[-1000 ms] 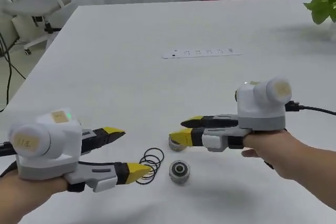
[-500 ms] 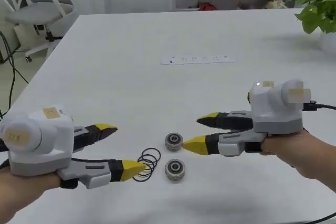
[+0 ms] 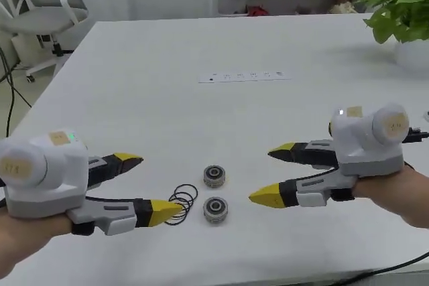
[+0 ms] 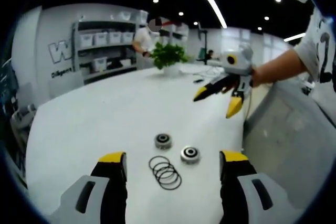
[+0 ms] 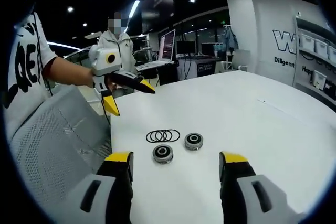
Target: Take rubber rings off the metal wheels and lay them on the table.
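Lower left of the head view, the left gripper [image 3: 149,185] is hovering over the white tabletop [image 3: 201,118], jaws spread, holding nothing. At lower right the right gripper [image 3: 273,173] is hovering too, jaws spread and holding nothing. Between them, at bottom centre, the upper wheel [image 3: 214,176] and lower wheel [image 3: 215,209] are sitting flat, close but apart. A loose pile of black rubber rings [image 3: 179,202] is lying just left of the lower wheel, near the left gripper's lower tip.

Bottom of the left gripper view, its jaws are standing wide apart, with the rubber rings [image 4: 165,171] lying between the tips and both wheels just above. The right gripper [image 4: 223,98] is showing at upper right.

Bottom of the right gripper view, its jaws are spread, both wheels sitting mid-frame, the rubber rings [image 5: 163,136] above them, the left gripper [image 5: 131,99] at upper left.
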